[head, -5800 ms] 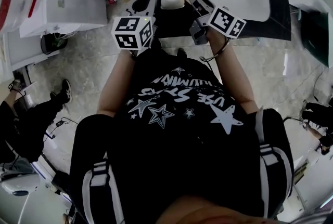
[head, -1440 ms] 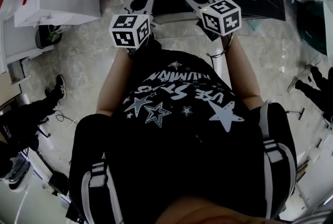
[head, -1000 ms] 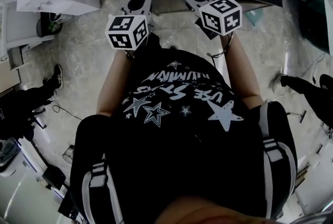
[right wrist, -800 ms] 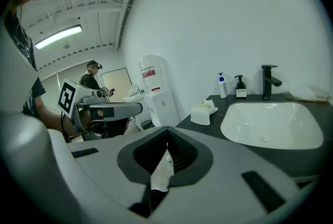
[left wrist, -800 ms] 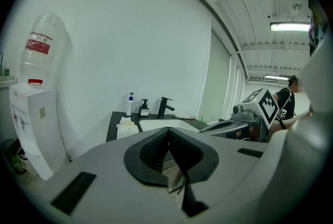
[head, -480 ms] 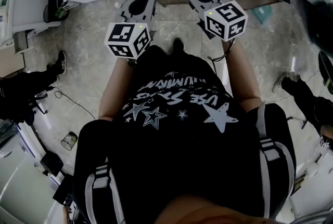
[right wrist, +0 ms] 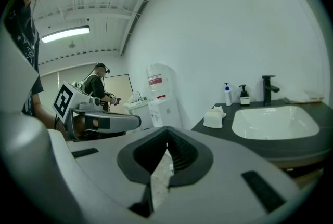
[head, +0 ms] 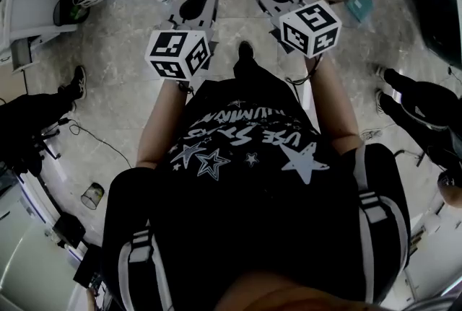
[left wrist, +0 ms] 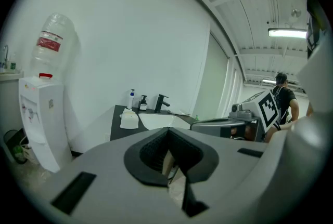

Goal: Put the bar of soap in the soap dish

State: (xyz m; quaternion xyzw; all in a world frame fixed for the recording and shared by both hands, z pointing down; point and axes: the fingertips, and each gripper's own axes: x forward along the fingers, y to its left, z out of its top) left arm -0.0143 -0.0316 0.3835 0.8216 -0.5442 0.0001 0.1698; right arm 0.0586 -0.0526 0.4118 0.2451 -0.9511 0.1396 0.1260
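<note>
Left gripper view is filled mostly by a white wall [left wrist: 130,36], and in the head view a pale stone floor [head: 115,107] is seen under the person. A dark counter [right wrist: 291,147] is set against the wall, far from both grippers. The person's black shirt [head: 245,180] with white stars takes the near half of the head view. A white water dispenser [left wrist: 39,124] with a bottle on top is placed left of the counter. A white sink [right wrist: 273,121] is sunk into the counter.

The left gripper [left wrist: 168,132] is held in the air in front of the person, well apart from the counter. Its jaws are closed together and nothing is held between them. The right gripper [right wrist: 167,130] is held just beside it, at the right. Its jaws are closed too, and they are empty.

A black faucet [right wrist: 267,89] is mounted behind the sink. The white soap dish [right wrist: 212,120] is placed on the counter, at the left of the sink. The soap [right wrist: 216,110] is seen as a pale lump lying on top of the dish. Two small pump bottles [right wrist: 228,94] are stood at the wall, between the dish and the faucet.
</note>
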